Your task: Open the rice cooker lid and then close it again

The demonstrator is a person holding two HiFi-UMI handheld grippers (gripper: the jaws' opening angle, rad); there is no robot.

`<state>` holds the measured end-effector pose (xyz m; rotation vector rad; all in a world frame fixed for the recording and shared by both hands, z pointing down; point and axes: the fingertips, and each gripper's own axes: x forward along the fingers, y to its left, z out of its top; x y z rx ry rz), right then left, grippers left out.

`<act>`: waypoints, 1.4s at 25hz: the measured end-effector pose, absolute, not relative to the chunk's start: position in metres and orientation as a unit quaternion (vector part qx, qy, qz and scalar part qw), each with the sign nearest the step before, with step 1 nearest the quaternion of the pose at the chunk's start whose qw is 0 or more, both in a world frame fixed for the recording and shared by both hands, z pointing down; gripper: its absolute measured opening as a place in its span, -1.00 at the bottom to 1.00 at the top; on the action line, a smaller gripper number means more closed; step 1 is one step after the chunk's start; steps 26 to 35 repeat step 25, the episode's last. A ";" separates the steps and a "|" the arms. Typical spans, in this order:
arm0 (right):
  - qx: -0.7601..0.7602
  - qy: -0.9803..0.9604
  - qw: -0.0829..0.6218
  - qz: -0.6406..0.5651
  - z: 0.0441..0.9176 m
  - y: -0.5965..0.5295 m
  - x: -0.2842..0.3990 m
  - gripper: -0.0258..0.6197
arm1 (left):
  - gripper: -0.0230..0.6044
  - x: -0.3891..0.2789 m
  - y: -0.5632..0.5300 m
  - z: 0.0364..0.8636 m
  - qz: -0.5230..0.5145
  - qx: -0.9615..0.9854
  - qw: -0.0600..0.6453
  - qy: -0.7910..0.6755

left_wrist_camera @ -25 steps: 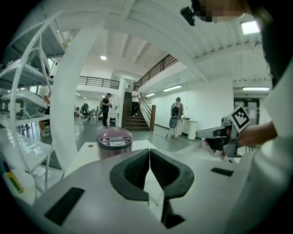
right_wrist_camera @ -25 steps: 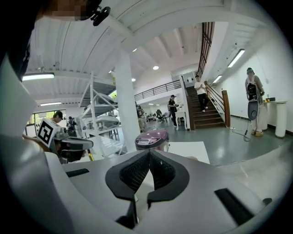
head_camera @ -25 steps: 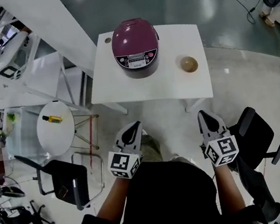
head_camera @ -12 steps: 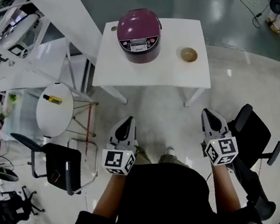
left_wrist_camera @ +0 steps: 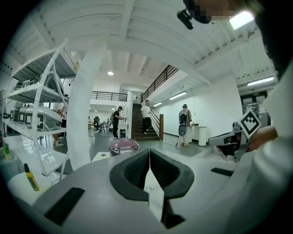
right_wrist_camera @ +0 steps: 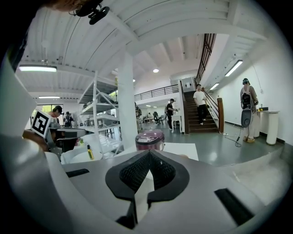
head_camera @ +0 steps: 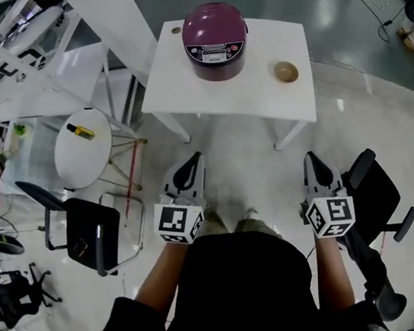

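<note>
Left gripper and right gripper clenched empty (shut rice cooker stands well ahead)

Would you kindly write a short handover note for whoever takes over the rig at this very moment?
Left tool: shut, empty, held in front of the body, short of the table.
Right tool: shut, empty, likewise short of the table.
Rice cooker: on the white table, lid down; a small bowl stands to its right.
Done: nothing that shows.
Left: step up to the table, open the lid, then close it.
</note>
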<state>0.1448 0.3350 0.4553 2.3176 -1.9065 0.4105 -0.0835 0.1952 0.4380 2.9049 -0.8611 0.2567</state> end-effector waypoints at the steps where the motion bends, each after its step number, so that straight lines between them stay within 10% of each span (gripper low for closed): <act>1: 0.763 -0.630 0.057 0.133 0.454 0.335 0.144 -0.92 | -0.91 -0.084 0.196 0.438 0.084 0.954 0.049 -0.283; 35: 0.755 -0.644 0.063 0.107 0.444 0.357 0.136 -0.92 | -0.91 -0.079 0.222 0.441 0.091 0.953 0.052 -0.284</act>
